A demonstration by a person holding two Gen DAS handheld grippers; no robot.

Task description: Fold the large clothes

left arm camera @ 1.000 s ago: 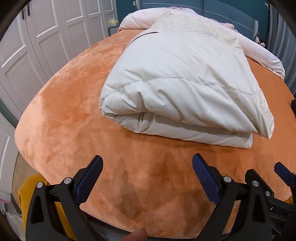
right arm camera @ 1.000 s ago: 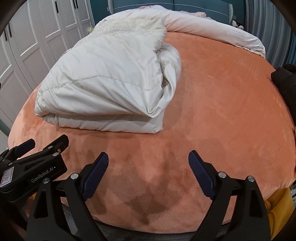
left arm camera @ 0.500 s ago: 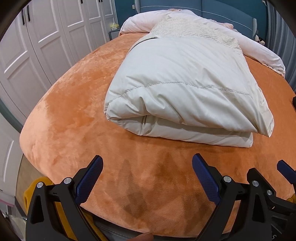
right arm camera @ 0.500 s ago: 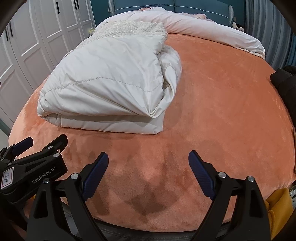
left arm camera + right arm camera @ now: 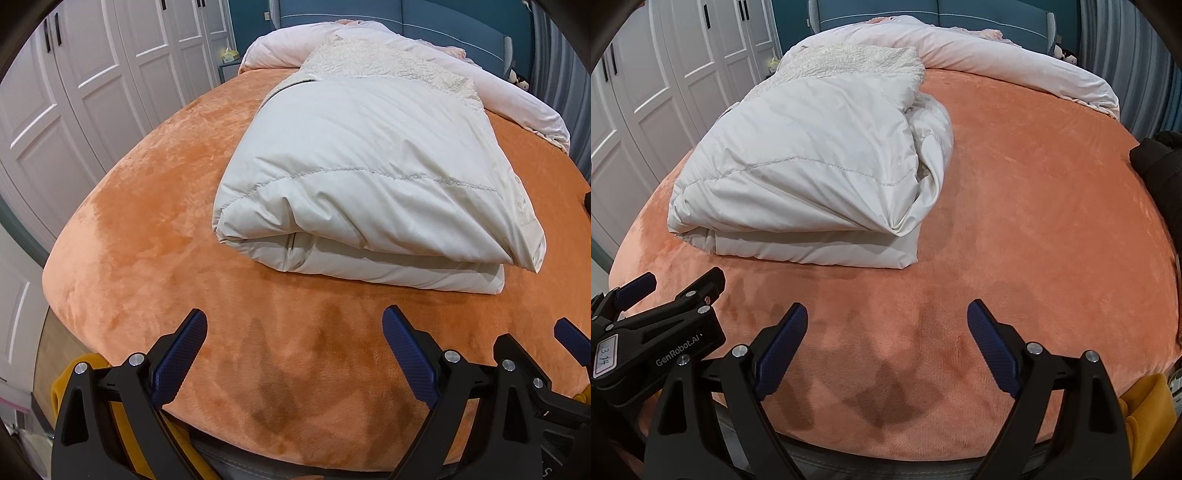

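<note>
A cream padded coat (image 5: 369, 177) lies folded in a thick bundle on the orange bed cover (image 5: 147, 229), its fleece lining showing at the far end. It also shows in the right wrist view (image 5: 812, 177), left of centre. My left gripper (image 5: 293, 332) is open and empty over the bed's near edge, short of the coat. My right gripper (image 5: 886, 328) is open and empty, also short of the coat and to its right. The left gripper's body (image 5: 653, 332) shows at the lower left of the right wrist view.
A pale pink duvet (image 5: 1015, 62) is rolled along the head of the bed. A black garment (image 5: 1160, 162) lies at the bed's right edge. White wardrobe doors (image 5: 74, 92) stand to the left. A yellow cloth (image 5: 1145, 417) hangs below the near edge.
Both grippers have moved forward and a little higher, so the folded coat looks closer. Both stay open and empty. The coat has not moved.
</note>
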